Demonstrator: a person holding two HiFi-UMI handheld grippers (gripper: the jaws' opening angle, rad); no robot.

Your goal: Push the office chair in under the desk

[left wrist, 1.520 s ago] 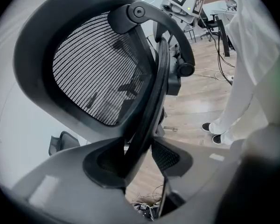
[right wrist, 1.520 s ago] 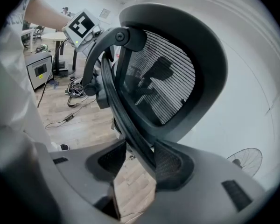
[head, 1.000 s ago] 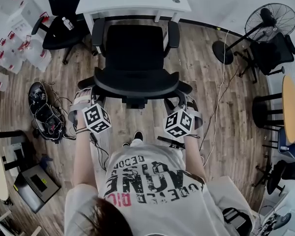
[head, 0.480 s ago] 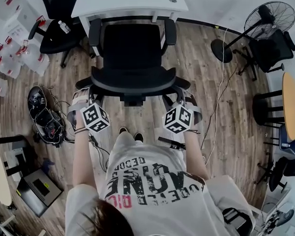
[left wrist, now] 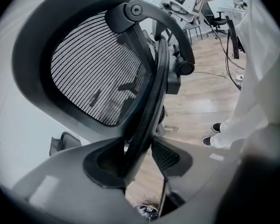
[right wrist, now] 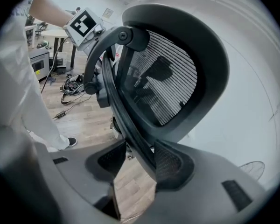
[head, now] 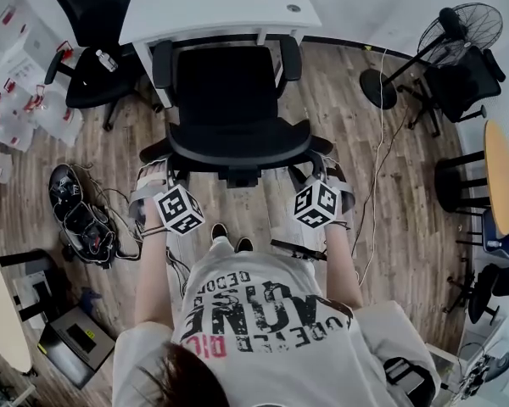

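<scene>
Office-type workroom. White desk (head: 195, 11) with office chair (head: 229, 100) standing before it; second chair (head: 89, 24) left of the desk, pedestal fan (head: 458, 28) right of it, plank floor (head: 365, 168).

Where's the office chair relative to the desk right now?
Head view, top centre: the office chair stands right before the white desk, seat front about at its near edge; another black chair is left of it.
</scene>
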